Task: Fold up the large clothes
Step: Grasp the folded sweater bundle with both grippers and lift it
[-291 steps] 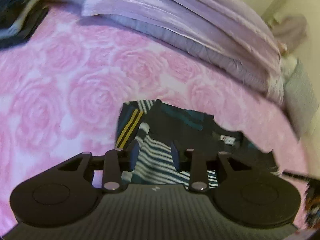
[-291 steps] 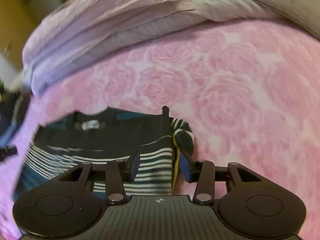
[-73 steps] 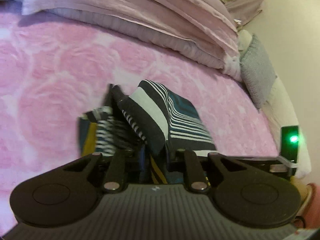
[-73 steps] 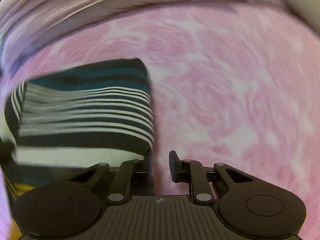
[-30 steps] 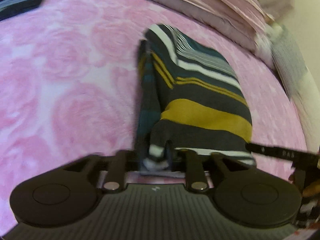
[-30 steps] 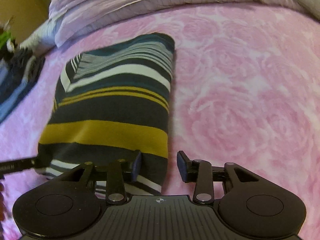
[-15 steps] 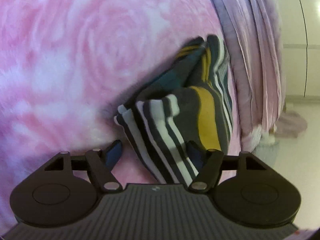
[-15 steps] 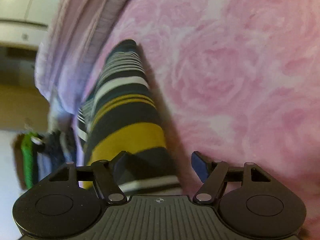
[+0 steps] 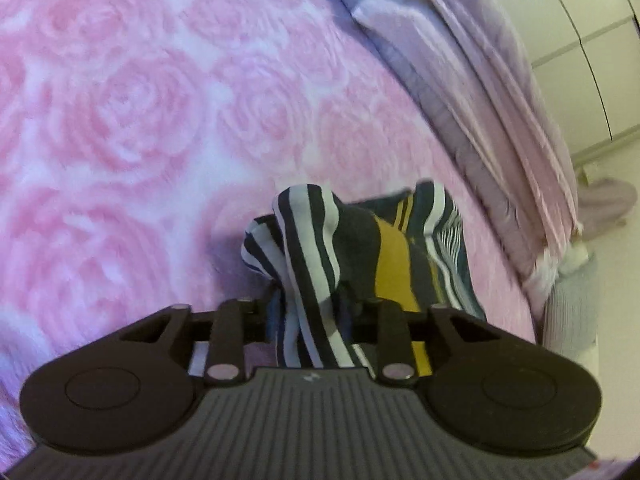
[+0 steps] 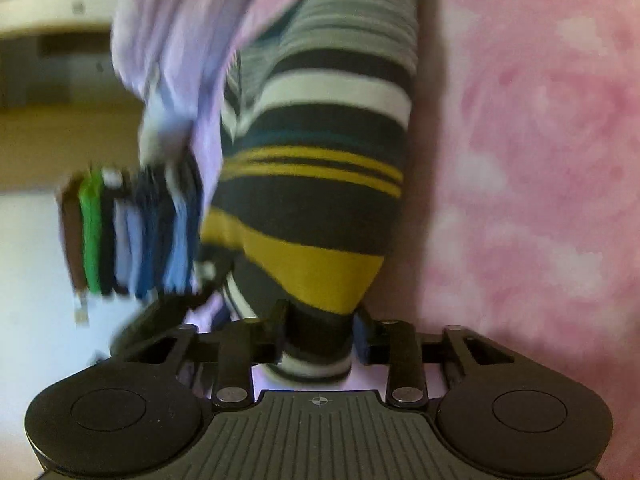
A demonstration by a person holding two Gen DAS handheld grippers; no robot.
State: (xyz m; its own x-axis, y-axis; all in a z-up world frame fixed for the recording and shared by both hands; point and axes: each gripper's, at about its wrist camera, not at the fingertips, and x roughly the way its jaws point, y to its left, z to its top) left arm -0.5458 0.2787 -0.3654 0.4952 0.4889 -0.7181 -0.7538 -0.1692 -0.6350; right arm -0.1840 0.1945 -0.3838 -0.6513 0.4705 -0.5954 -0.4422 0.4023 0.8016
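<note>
The folded striped garment (image 9: pixel 384 248), dark with white, teal and mustard bands, lies on the pink rose-patterned bedspread (image 9: pixel 120 120). One bunched end of it rises between the fingers of my left gripper (image 9: pixel 310 308), whose jaws are closing and press on the cloth. In the right wrist view the garment (image 10: pixel 320 208) runs away from me, blurred. Its near end fills the gap of my right gripper (image 10: pixel 320 324), which is also closing and pinches that end.
Lilac bedding (image 9: pixel 480 80) is heaped along the far side of the bed, with a grey cushion (image 9: pixel 572 304) beyond it. A stack of folded clothes (image 10: pixel 132 232) sits to the left of the garment. Pink bedspread (image 10: pixel 540 160) spreads out to the right.
Half a second ago both grippers stood wide around the garment's ends. Both have since narrowed onto the cloth, and both views have rolled and dropped closer to the bed.
</note>
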